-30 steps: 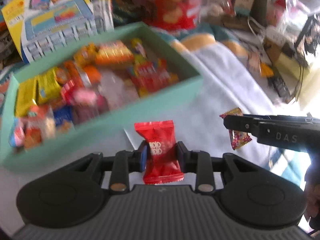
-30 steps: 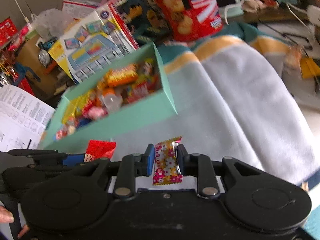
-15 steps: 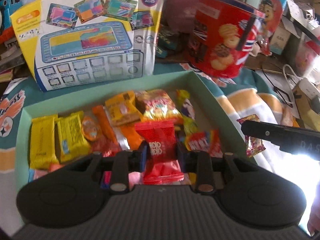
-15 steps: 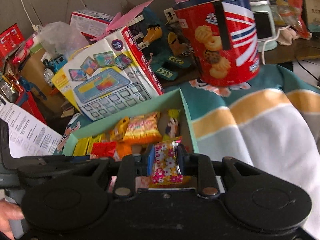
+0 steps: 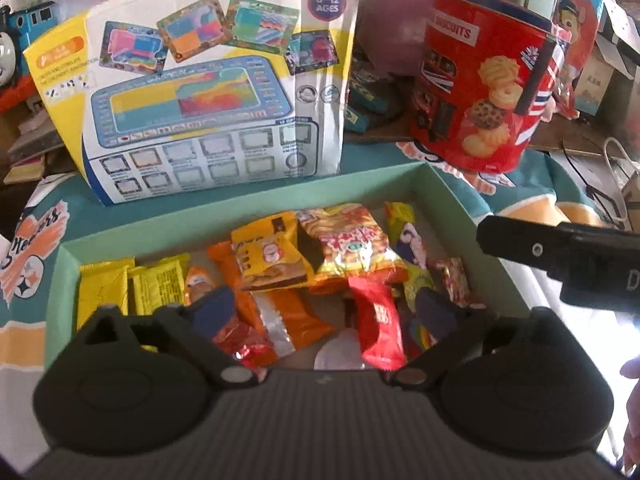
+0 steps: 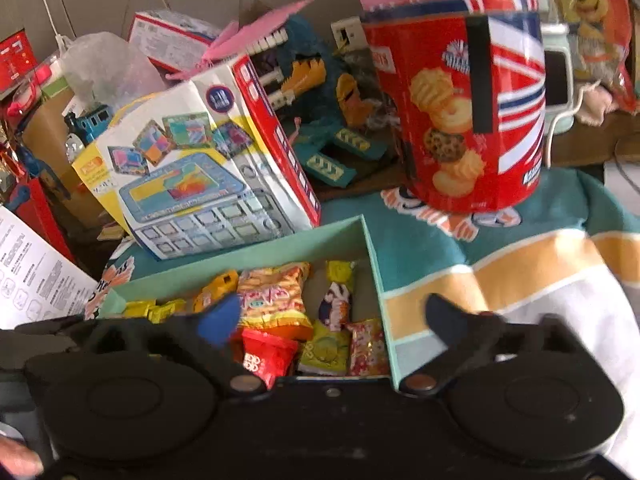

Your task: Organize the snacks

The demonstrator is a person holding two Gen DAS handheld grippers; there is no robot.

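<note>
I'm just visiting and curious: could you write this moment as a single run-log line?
left gripper: open, jaws just opened | right gripper: open, jaws just opened | red candy, floral candy: released in green box

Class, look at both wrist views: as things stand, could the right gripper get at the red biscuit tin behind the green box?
Probably yes. The right gripper is open and holds nothing, and the red biscuit tin stands upright beyond the green box with bare blanket in front. Its width may exceed the jaws, though.

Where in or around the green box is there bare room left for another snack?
Inside the green box, bare floor shows along the far wall and in the far right corner past the purple candy. The striped cloth right of the box is bare. The box's middle and left are crowded.
</note>
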